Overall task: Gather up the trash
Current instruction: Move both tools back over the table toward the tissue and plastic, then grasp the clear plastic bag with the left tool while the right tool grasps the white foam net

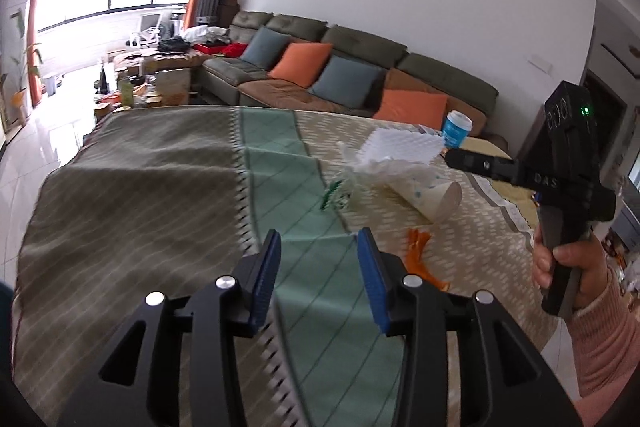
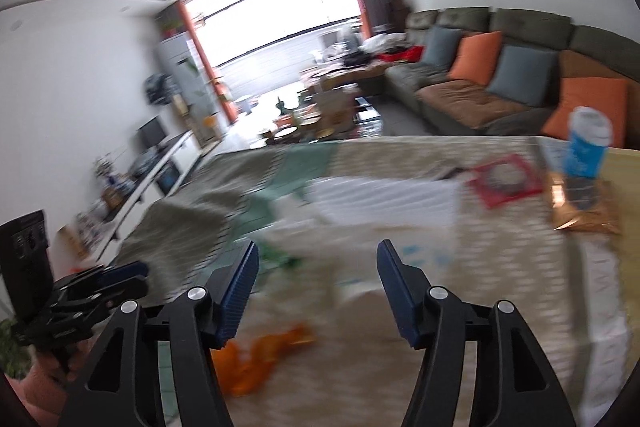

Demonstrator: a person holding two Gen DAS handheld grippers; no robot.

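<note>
Left gripper (image 1: pixel 318 245): jaws stood open, nothing between them.
Right gripper (image 2: pixel 318 265): jaws parted wider, also empty.
Trash: orange wrapper (image 1: pixel 420 259), paper cup (image 1: pixel 430 197) on its side, crumpled clear plastic (image 1: pixel 384 167), white sheet (image 1: pixel 404 143) all lay on the table (image 1: pixel 140 187), ahead of both grippers.
Blue cup (image 1: pixel 456 131): upright, farther back.
Progress: nothing collected as yet; judged barely begun.

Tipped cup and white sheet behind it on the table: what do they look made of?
Cup: looks like paper, matte cream with small blue dots, thin round wall at the open mouth. White sheet: probably foam or embossed plastic packing, going by its regular raised grid; paper towel is possible, the picture is too soft to tell.
</note>
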